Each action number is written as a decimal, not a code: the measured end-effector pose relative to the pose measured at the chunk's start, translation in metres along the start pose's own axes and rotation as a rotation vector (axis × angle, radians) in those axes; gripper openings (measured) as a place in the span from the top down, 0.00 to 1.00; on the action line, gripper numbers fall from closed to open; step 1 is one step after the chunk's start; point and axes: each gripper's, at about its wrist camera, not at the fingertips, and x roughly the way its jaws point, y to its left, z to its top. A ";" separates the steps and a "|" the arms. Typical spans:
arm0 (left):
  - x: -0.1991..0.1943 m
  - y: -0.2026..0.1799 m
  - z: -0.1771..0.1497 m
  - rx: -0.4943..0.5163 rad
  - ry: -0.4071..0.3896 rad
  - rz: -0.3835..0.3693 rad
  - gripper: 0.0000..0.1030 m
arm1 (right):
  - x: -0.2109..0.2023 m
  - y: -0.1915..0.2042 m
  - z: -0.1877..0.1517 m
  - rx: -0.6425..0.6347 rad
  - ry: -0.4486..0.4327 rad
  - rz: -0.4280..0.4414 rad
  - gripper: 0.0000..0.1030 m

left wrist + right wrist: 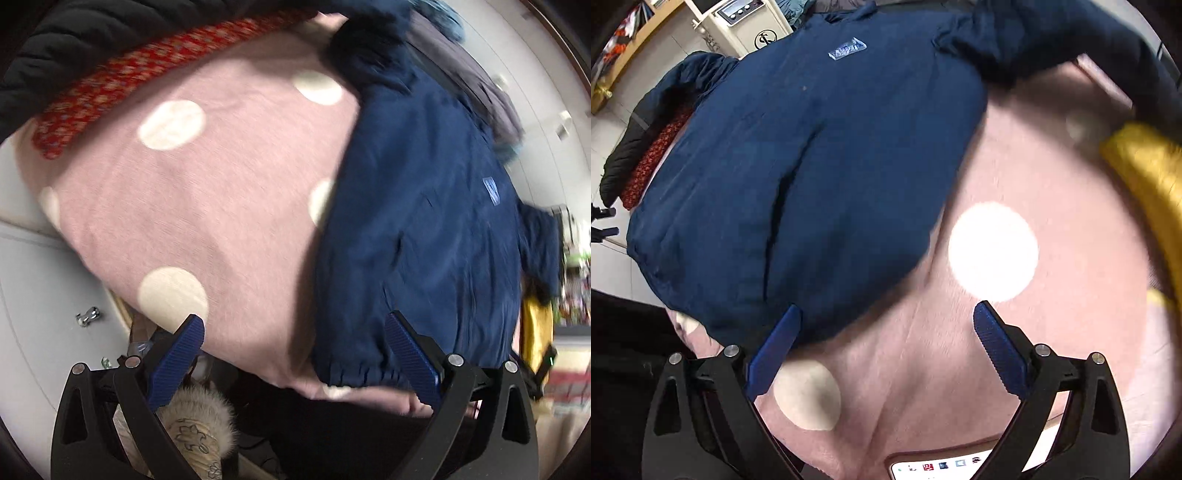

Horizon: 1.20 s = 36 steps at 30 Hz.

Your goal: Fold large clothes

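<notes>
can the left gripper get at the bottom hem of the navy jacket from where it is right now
Probably yes. The left gripper is open, and the navy jacket lies spread on the pink dotted blanket with its gathered hem just ahead between the fingers. Nothing covers that edge.

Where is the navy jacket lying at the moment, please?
The navy jacket lies spread on the pink dotted blanket, filling the right wrist view's upper left, beside a yellow garment.
</notes>
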 end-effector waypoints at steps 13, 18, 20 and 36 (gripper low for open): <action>0.093 -0.117 0.007 0.203 0.066 0.030 0.67 | 0.038 0.038 0.071 0.093 -0.012 0.132 0.85; 0.025 -0.119 0.028 0.192 -0.002 -0.123 0.83 | -0.037 0.021 0.081 0.258 -0.085 0.313 0.89; 0.001 -0.119 0.029 0.209 -0.012 -0.138 0.84 | -0.070 0.014 0.073 0.278 -0.074 0.356 0.90; 0.066 -0.050 0.020 0.039 0.127 0.182 0.36 | -0.003 0.014 -0.030 0.327 0.334 -0.052 0.45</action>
